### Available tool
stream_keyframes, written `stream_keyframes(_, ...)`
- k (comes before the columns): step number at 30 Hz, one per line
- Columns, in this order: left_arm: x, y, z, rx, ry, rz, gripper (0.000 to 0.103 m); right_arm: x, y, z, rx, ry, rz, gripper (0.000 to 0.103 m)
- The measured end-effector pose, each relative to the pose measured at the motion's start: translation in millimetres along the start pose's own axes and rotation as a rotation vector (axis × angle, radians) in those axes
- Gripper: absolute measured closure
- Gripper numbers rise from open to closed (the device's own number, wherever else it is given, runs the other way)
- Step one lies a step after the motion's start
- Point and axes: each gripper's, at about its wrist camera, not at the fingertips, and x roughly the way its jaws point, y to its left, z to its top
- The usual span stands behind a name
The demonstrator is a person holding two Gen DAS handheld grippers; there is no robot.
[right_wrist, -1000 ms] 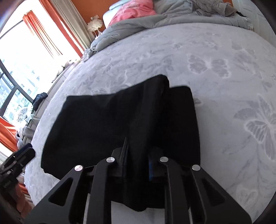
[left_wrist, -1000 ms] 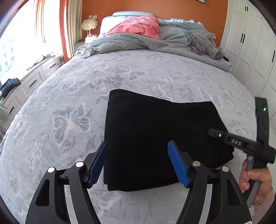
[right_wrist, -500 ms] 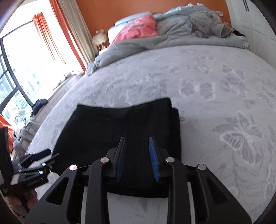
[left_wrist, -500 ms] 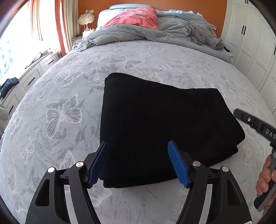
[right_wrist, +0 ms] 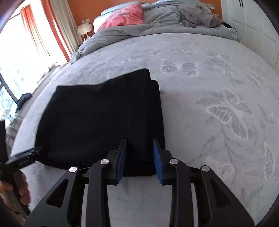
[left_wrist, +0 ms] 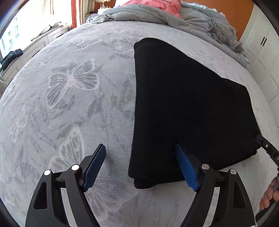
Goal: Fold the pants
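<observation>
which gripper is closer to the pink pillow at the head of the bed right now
Neither clearly. The left gripper and right gripper both sit at the near edge of the folded black pants, far from the pink pillow.

A wide bed [left_wrist: 69, 108] carries everything, covered by a grey spread printed with pale butterflies. Black folded pants [left_wrist: 188, 108] lie flat on the spread. At the head end a rumpled grey quilt [right_wrist: 157, 22] is bunched up, with a pink blanket [right_wrist: 125, 15] on it.
</observation>
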Motion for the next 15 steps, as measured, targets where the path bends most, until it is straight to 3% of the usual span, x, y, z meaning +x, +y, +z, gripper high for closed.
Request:
stream_keyframes(1, -10.1, 0.3, -2.7, -0.004, -0.019, -0.004, 0.025, -11.7, 2.6, -3.5, -0.011, -0.023, 0.002, 0.074)
stream_keyframes(4, -52.9, -7.6, -16.7, 0.041, -0.102, -0.013, 0.026, -48.7, 12.9, -26.5, -0.072, -0.108, -0.099, 0.071)
stream_keyframes(5, -69.1, -10.7, -24.2, 0.065, -0.140, -0.018, 0.026, -57.7, 16.3, -37.8, -0.085, -0.122, -0.111, 0.067)
stream_keyframes(7, -99.7, -14.5, -42.0, 0.088, -0.201, -0.033, 0.019, -71.2, 22.4, -59.7, -0.082, -0.160, -0.104, 0.035)
stream_keyframes(11, -133.1, -13.6, -83.5, 0.082, -0.300, -0.064, 0.016, -80.6, 36.4, -102.9, -0.101, -0.201, -0.144, 0.024)
stream_keyframes(13, -131.5, -14.2, -104.7, 0.099, -0.308, -0.043, 0.014, -76.7, 41.6, -116.4, -0.103, -0.197, -0.181, 0.019)
stream_keyframes(15, -122.6, -10.0, -122.7, 0.095, -0.298, -0.053, 0.014, -70.5, 41.8, -123.5, -0.069, -0.166, -0.157, 0.016)
